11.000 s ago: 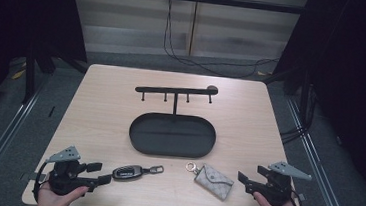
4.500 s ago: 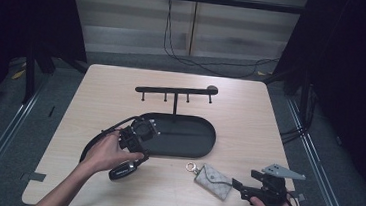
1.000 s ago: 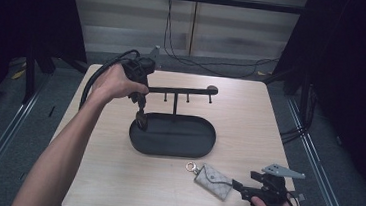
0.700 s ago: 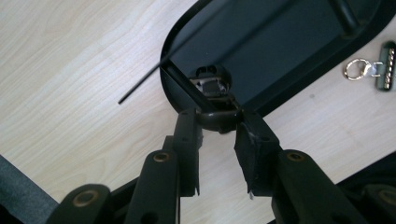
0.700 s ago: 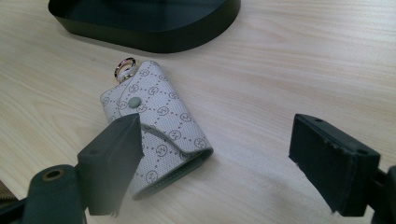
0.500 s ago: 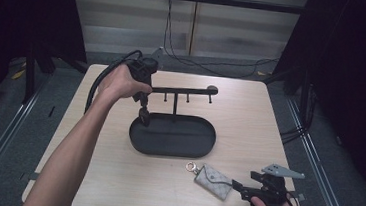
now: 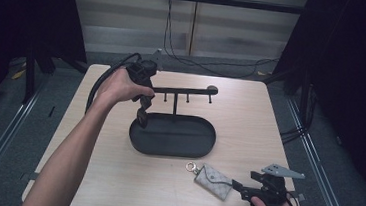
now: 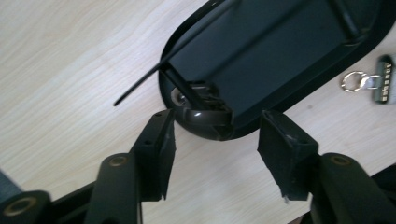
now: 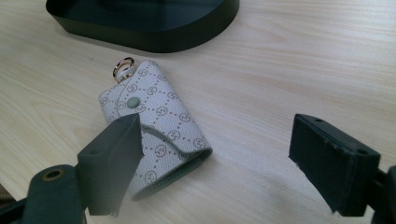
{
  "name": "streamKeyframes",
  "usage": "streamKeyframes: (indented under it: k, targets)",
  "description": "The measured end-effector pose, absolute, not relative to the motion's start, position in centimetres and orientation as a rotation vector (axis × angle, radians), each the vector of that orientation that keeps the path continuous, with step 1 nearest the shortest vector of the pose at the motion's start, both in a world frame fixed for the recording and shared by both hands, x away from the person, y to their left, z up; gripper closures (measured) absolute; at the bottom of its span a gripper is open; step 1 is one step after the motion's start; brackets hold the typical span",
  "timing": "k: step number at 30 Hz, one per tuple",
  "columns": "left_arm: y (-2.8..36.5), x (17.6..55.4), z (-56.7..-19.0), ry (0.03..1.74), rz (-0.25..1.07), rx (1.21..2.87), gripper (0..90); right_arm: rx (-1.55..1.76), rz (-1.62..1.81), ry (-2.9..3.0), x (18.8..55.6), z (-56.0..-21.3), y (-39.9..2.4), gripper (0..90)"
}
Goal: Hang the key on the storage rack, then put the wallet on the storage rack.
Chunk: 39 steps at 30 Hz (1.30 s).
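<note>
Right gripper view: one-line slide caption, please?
Open right gripper low over the table beside a patterned key pouch, black tray behind.

The person's forearms are bare, with no sleeve in sight. The left gripper (image 8: 212,142) is black throughout: two blocky, flat-faced jaws mounted on thicker arms, each arm carrying a brass-coloured round screw, and a thick black cable (image 7: 98,83) looping from its body. The right gripper (image 9: 215,161) has the same black blocky jaws and a brass-ringed screw hole, and a grey three-cornered plate (image 7: 282,171) sits on top of it.
</note>
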<state>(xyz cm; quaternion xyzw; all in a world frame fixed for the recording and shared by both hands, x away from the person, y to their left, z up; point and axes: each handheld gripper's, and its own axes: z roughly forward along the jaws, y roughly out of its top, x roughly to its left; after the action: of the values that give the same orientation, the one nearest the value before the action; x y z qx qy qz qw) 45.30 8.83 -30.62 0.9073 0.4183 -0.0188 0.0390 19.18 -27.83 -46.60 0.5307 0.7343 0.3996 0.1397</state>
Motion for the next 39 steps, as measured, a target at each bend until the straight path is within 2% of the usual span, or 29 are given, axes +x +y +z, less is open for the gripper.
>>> streamKeyframes:
  k: [5,16,22,26,28,39]
  targets:
    - [9.3,45.1,-30.2,1.279,-0.057,2.764,38.1,1.541,1.154,2.123,19.3,-46.6,-27.8,17.2]
    - [10.8,43.5,-30.0,1.24,-0.063,2.739,29.9,1.548,1.151,2.116,19.3,-46.6,-27.8,17.2]
    - [11.4,42.4,-30.1,1.207,-0.017,2.711,25.9,1.548,1.15,2.112,19.2,-46.6,-27.8,17.2]
    - [11.8,41.4,-30.2,1.109,-0.004,2.701,23.1,1.556,1.149,2.113,19.4,-46.7,-27.8,17.2]
    - [12.2,41.0,-30.4,1.081,-0.019,2.687,18.8,1.557,1.143,2.116,19.4,-46.7,-27.8,17.2]
    - [15.0,39.2,-33.1,1.032,-0.005,2.636,20.4,1.558,1.14,2.11,19.5,-46.7,-27.7,17.2]
